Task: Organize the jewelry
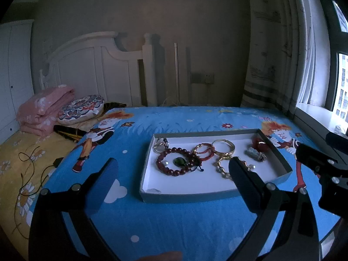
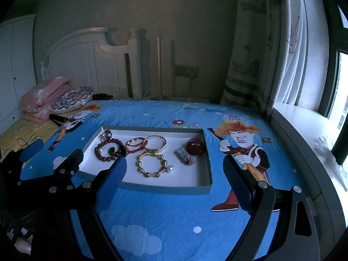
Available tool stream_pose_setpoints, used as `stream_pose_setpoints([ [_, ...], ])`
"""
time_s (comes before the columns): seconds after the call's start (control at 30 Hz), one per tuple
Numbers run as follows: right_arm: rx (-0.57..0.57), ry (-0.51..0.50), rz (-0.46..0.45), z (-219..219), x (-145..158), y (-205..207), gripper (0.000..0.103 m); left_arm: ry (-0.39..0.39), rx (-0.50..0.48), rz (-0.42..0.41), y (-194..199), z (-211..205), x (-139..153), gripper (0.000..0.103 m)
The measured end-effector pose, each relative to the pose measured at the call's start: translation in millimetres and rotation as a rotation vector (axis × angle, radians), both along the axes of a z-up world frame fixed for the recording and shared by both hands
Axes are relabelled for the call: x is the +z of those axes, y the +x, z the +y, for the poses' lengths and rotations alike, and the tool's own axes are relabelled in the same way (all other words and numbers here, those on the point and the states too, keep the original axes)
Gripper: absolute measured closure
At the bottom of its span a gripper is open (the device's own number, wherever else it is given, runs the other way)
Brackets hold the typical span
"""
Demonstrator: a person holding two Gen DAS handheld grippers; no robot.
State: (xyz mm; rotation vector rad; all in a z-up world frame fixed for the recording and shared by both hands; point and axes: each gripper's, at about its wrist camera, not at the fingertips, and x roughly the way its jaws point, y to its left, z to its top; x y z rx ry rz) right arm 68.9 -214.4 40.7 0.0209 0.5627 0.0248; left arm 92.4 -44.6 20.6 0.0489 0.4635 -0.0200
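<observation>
A shallow grey box with a white floor point(image 1: 195, 195) point(image 2: 165, 188) lies on the blue bed sheet. It holds a dark red bead bracelet point(image 1: 161, 165) point(image 2: 99, 152) around a green stone point(image 1: 180, 161), red cord bangles point(image 1: 203, 150) point(image 2: 134, 144), a gold bangle point(image 1: 224, 146) point(image 2: 155, 143), a gold link bracelet point(image 2: 152, 164), a red round piece point(image 2: 195, 146), a grey crystal piece point(image 1: 255, 154) point(image 2: 183, 155) and rings point(image 1: 159, 144). My left gripper point(image 1: 171, 171) is open and empty before the box. My right gripper point(image 2: 175, 170) is open and empty over the box's near edge.
The blue cartoon sheet point(image 2: 174, 217) covers the bed. A folded pink quilt point(image 1: 41, 111), a patterned cushion point(image 1: 80, 108) and a black cable point(image 1: 28, 174) lie at the left. White headboard point(image 1: 91, 69) behind, window sill and curtain point(image 2: 304, 117) at the right.
</observation>
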Motion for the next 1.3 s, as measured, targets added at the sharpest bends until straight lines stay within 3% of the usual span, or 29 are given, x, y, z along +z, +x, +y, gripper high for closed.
stream_pose_setpoints([
  [1.3, -0.016, -0.001, 0.005, -6.2, -4.2, -2.1, 0.018, 0.0, -0.025, 0.022, -0.1, -3.5, -3.9, 0.005],
])
